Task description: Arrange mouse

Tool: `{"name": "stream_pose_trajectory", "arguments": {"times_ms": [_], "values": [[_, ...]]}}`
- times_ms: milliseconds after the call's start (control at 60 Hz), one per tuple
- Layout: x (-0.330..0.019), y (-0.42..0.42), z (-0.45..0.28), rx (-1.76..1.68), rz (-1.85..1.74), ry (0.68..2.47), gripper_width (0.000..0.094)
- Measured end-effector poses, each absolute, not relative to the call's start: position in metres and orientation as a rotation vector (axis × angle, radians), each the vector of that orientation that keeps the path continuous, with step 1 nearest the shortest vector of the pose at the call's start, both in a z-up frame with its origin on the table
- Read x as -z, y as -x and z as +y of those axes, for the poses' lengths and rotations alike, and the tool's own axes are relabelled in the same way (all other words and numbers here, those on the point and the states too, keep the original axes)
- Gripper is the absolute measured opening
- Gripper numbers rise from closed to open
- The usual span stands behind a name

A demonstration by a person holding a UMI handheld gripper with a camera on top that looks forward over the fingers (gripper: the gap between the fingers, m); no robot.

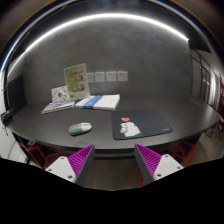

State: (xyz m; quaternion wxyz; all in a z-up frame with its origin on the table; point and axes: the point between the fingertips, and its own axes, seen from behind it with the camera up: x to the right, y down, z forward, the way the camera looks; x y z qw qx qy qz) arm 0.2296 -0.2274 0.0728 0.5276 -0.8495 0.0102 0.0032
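A pale grey-green mouse [80,127] lies on the dark round table [50,125], to the left of a dark mouse mat [145,123] that bears a small red and white print near its left edge. My gripper [114,160] is open and empty, back from the table's near edge. Its two fingers with magenta pads [80,158] stand wide apart. The mouse is beyond the left finger and the mat is beyond the right finger.
Books and papers [97,101] lie at the table's far side with an upright green and white booklet [76,82]. A wall with a row of sockets [105,76] stands behind. Chair backs with red parts [40,152] show below the near edge.
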Motion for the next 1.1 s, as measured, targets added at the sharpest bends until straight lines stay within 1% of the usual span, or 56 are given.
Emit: {"name": "stream_pose_trajectory", "arguments": {"times_ms": [50, 167, 217, 317, 483, 583, 633, 767, 867, 900, 917, 1000, 1033, 1050, 1100], "values": [[-0.07, -0.215, -0.224, -0.042, -0.033, 2.031, 0.0825], [-0.047, -0.172, -0.209, -0.154, -0.147, 2.05, 0.0826], [-0.034, -0.166, -0.191, -0.204, -0.163, 2.06, 0.0826], [-0.02, -0.125, -0.164, -0.289, -0.204, 2.053, 0.0826], [0.006, -0.07, -0.125, -0.291, -0.277, 2.056, 0.0833], [0.005, -0.06, -0.089, -0.219, -0.243, 2.023, 0.0824], [0.006, -0.055, -0.075, -0.183, -0.22, 2.034, 0.0819], [0.008, -0.044, -0.035, -0.1, -0.137, 2.066, 0.0841], [0.009, -0.037, -0.012, -0.065, -0.075, 2.075, 0.0831], [0.009, -0.038, -0.007, -0.048, -0.046, 2.075, 0.0814], [0.008, -0.038, -0.004, -0.038, -0.032, 2.072, 0.0879], [0.008, -0.036, 0.003, -0.028, 0.009, 2.059, 0.0557], [0.009, -0.037, 0.004, -0.02, 0.034, 2.061, 0.0547], [0.009, -0.037, 0.003, -0.016, 0.038, 2.065, 0.0513], [0.01, -0.036, 0.003, -0.004, 0.041, 2.084, 0.048]]}}
